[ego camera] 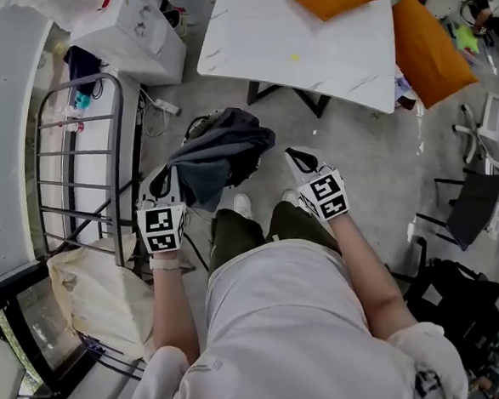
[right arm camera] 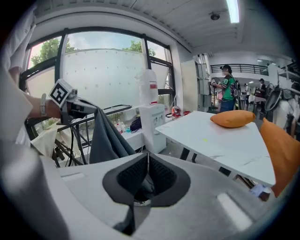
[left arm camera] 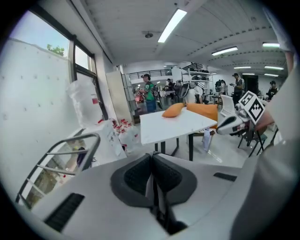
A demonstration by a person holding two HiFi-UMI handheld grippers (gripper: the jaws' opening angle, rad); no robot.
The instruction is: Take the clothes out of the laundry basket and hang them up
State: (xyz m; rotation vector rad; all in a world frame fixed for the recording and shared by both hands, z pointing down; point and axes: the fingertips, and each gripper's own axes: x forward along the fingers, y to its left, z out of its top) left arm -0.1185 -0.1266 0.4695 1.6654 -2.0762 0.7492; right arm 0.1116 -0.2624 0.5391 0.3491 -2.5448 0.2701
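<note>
A dark grey garment hangs in folds in front of the person's knees. My left gripper is shut on its upper edge and holds it up beside the drying rack. In the right gripper view the garment drapes down from the left gripper. My right gripper is to the right of the garment, shut, and no cloth shows in it in the left gripper view. A dark rim under the garment may be the basket, and it is mostly hidden.
A white table with orange cushions stands just beyond. A white box sits at the far left and a cream bag lies under the rack. Black chairs crowd the right side. People stand far off in the hall.
</note>
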